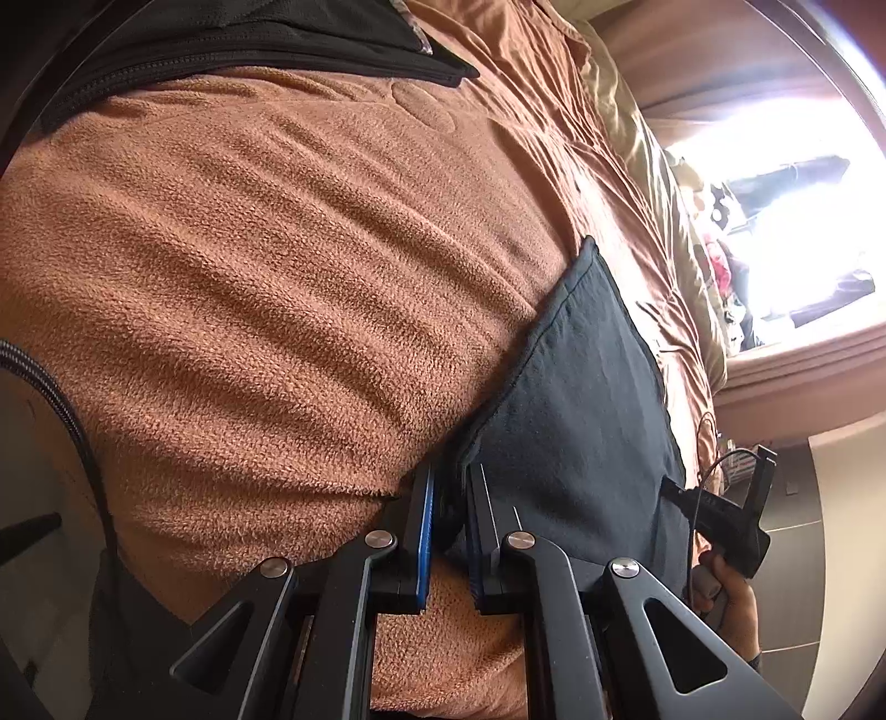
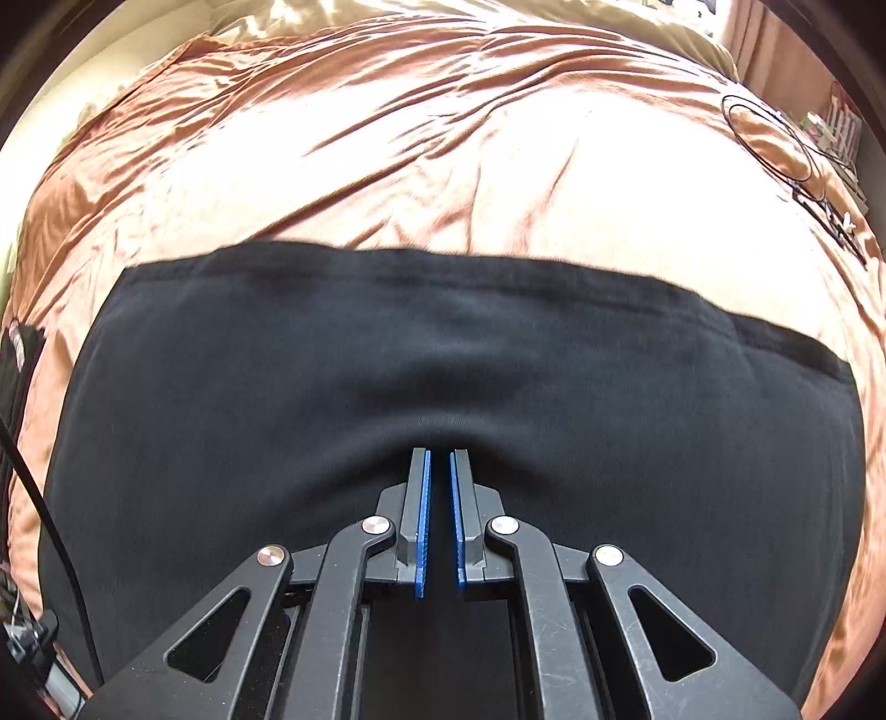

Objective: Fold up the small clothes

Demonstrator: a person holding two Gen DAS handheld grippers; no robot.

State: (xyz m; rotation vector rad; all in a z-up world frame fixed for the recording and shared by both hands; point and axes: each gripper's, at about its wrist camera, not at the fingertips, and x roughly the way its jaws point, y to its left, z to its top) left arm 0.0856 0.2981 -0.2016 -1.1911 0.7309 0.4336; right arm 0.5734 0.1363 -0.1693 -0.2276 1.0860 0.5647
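A dark cloth (image 1: 576, 399) lies on a brown fleece blanket (image 1: 266, 266) on the bed. My left gripper (image 1: 451, 471) is shut on the cloth's near corner, with the fabric pinched between the blue pads. In the right wrist view the same dark cloth (image 2: 443, 354) spreads flat and wide across the bed. My right gripper (image 2: 439, 453) is pressed onto its near edge, jaws almost closed on a small pinch of fabric. The right gripper also shows in the left wrist view (image 1: 731, 515), held by a hand.
A shiny brown bedsheet (image 2: 421, 138) covers the bed beyond the cloth. A black zipped garment (image 1: 266, 50) lies at the far side of the blanket. A black cable loop (image 2: 769, 138) lies at the far right. A bright window (image 1: 792, 221) is at the right.
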